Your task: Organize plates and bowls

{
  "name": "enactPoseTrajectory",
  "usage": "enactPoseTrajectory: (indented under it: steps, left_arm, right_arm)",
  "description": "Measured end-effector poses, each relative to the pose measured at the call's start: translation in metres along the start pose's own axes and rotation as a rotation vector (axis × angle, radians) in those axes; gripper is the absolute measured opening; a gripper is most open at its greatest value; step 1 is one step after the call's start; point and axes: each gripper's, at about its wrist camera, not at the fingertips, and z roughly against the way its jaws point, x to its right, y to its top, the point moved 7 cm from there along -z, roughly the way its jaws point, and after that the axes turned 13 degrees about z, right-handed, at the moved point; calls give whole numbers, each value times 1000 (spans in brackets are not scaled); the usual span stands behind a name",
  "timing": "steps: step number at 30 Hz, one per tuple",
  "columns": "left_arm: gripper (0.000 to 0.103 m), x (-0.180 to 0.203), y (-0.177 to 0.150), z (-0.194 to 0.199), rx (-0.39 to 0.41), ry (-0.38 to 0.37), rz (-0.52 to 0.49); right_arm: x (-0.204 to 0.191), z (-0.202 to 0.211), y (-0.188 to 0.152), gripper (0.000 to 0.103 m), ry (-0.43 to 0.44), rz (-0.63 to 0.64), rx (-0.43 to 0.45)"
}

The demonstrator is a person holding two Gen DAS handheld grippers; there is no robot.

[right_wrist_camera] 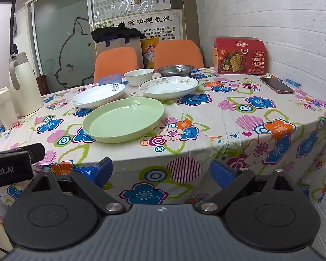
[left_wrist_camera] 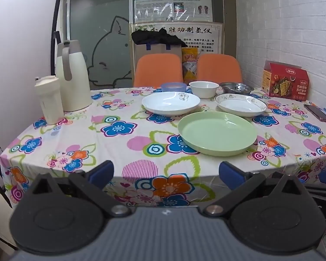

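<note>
Both hand-held grippers hang off the desk's [left_wrist_camera: 123,139] near edge, empty. Left hand-held gripper [left_wrist_camera: 166,174]: jaws spread wide. Right hand-held gripper [right_wrist_camera: 160,171]: same, released.

Green plate [left_wrist_camera: 217,133] nearest, mid-desk. Behind it two white plates, left [left_wrist_camera: 170,103] and right [left_wrist_camera: 240,105]. Back row: blue bowl [left_wrist_camera: 173,86], white bowl [left_wrist_camera: 203,88], steel bowl [left_wrist_camera: 236,87]. All apart, unstacked.

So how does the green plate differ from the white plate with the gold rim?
The green plate is plain and one colour; the gold-rimmed plate is white with a patterned border. The green plate looks wider and lies nearer the grippers; the gold-rimmed plate lies behind it, by the steel bowl. Both lie flat, empty and apart on the tablecloth, untouched.
</note>
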Motion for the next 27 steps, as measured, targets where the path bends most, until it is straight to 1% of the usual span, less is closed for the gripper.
enactPoseTrajectory:
  steps: [5,27]
  left_arm:
    - [103,-1,-1,-1,-12,-6,2]
    - [103,-1,-4,-2,-22,-13,7]
  right_arm:
    - [8,-5,0,84,1,-2,-3]
    - [-1,-6,-2,84,7,14,-12]
